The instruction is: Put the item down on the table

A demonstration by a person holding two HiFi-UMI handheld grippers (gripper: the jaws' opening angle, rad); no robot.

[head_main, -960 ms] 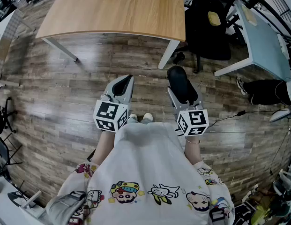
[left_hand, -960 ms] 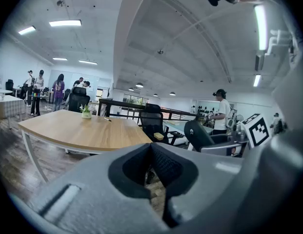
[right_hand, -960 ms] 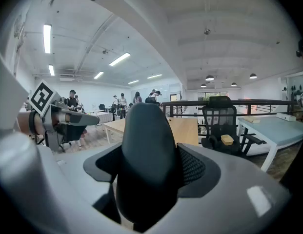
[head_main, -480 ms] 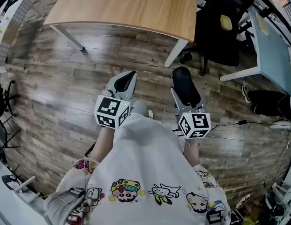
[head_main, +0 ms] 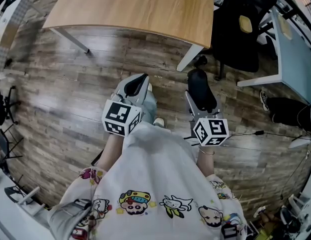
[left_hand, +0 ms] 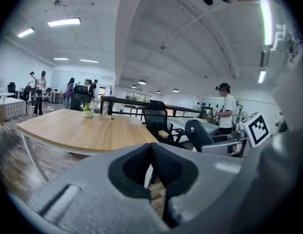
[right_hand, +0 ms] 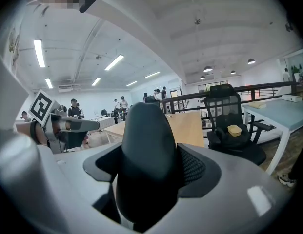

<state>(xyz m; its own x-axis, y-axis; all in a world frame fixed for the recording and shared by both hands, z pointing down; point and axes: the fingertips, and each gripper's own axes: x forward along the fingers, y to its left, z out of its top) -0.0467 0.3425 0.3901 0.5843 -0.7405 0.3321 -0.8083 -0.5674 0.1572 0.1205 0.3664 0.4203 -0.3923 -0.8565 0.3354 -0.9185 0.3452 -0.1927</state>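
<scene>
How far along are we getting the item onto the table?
Done: right gripper shut on the dark item. In hand: it hangs over the floor, short of the wooden table. Left: reach the table, set it down. The left gripper is shut, empty.

No readable text or numbers (only square markers [head_main: 120, 118])
</scene>
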